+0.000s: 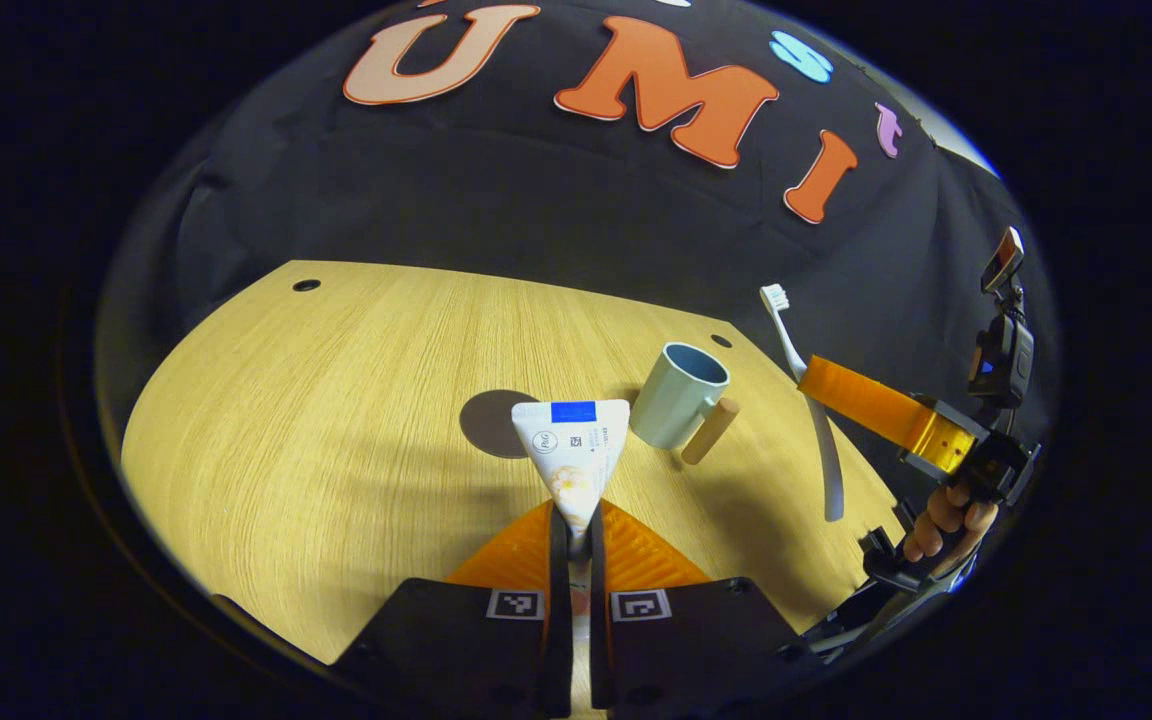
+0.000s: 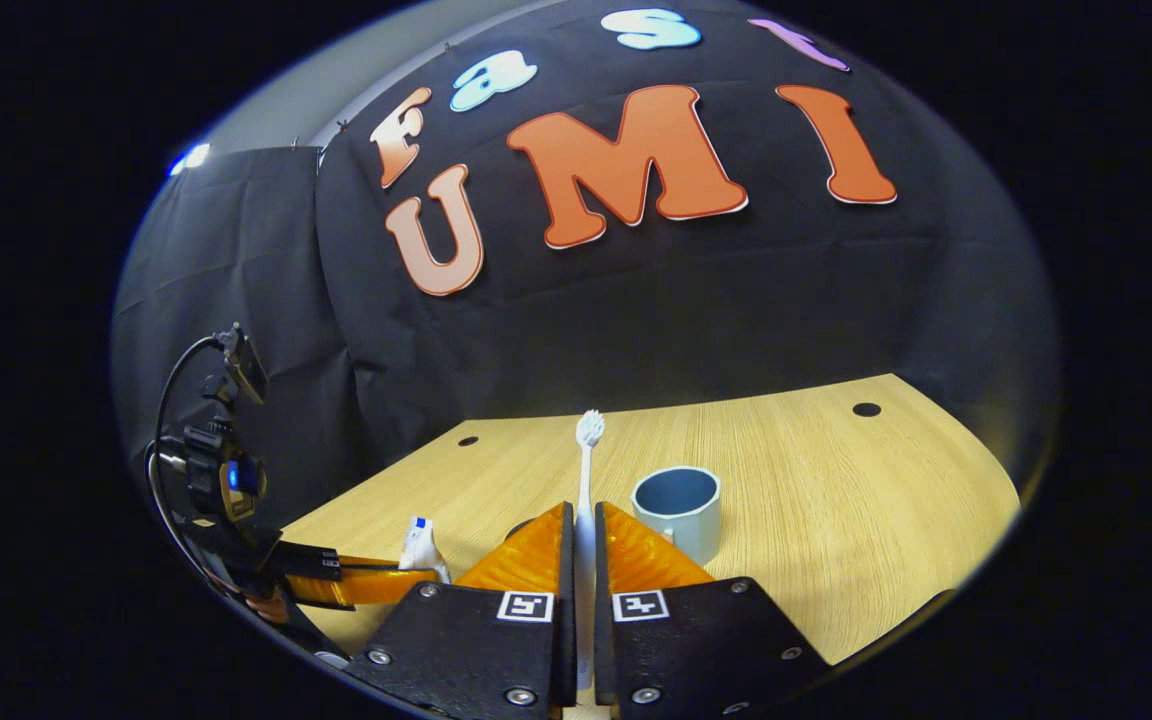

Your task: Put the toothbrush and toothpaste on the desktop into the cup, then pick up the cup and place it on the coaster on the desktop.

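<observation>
Wooden desktop (image 1: pixel 336 400) spread wide under both grippers, pale grain, with small dark holes near its far edge and a cut corner at far right in the left gripper view. Much bare wood on the left and near side there; in the right gripper view, open board to the right of the cup (image 2: pixel 677 510) as far as the curved edge.

Cup (image 1: pixel 678 393) upright toward the right of the left gripper view, mouth open and unblocked, a short wooden handle sticking out toward the near right. Round dark coaster (image 1: pixel 492 424) flat on the wood just left of the cup, partly hidden behind the toothpaste (image 1: pixel 573 450).

Left gripper (image 1: pixel 576 535) clamped on the narrow end of the toothpaste, wide crimped end pointing up and away. Seen in the right gripper view at far left (image 2: pixel 391 575), tube end (image 2: pixel 422 548) poking past the fingers.

Right gripper (image 2: pixel 584 540) closed on the toothbrush (image 2: pixel 586 490), bristles up, standing just left of the cup. In the left gripper view, right gripper (image 1: pixel 816 380) at right, held by a hand (image 1: pixel 946 520), toothbrush (image 1: pixel 804 385) raised above the desktop's right edge, near the cup.
</observation>
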A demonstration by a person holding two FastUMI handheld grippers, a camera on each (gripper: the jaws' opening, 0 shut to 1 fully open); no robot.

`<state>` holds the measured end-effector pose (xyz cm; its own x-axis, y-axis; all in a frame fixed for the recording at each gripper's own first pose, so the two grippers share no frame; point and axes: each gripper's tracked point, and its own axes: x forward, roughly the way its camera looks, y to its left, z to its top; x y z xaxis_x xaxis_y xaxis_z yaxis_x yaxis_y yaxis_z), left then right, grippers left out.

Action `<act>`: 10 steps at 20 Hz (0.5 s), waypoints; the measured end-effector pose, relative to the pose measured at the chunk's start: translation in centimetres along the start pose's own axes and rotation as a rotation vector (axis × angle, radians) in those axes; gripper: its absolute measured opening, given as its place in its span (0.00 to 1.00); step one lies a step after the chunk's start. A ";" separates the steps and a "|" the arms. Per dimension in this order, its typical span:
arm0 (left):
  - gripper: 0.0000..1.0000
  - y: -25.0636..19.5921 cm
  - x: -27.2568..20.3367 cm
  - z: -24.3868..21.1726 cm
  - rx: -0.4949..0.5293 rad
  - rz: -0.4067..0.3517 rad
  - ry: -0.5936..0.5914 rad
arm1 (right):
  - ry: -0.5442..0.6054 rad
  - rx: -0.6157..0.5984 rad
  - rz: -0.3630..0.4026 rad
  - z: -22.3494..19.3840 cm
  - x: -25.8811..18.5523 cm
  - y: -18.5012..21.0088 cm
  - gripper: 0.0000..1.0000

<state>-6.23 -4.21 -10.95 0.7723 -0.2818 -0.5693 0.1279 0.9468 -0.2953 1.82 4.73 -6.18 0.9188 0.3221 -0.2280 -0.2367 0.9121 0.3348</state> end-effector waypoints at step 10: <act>0.10 0.4 -2.9 0.7 0.009 0.009 -0.094 | -0.181 0.013 0.034 4.6 3.3 -0.8 0.07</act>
<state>-8.00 -2.90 -8.84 0.8282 -0.2582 -0.4974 0.1263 0.9507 -0.2833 6.49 3.89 -3.00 0.9526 0.3005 -0.0484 -0.2653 0.8977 0.3519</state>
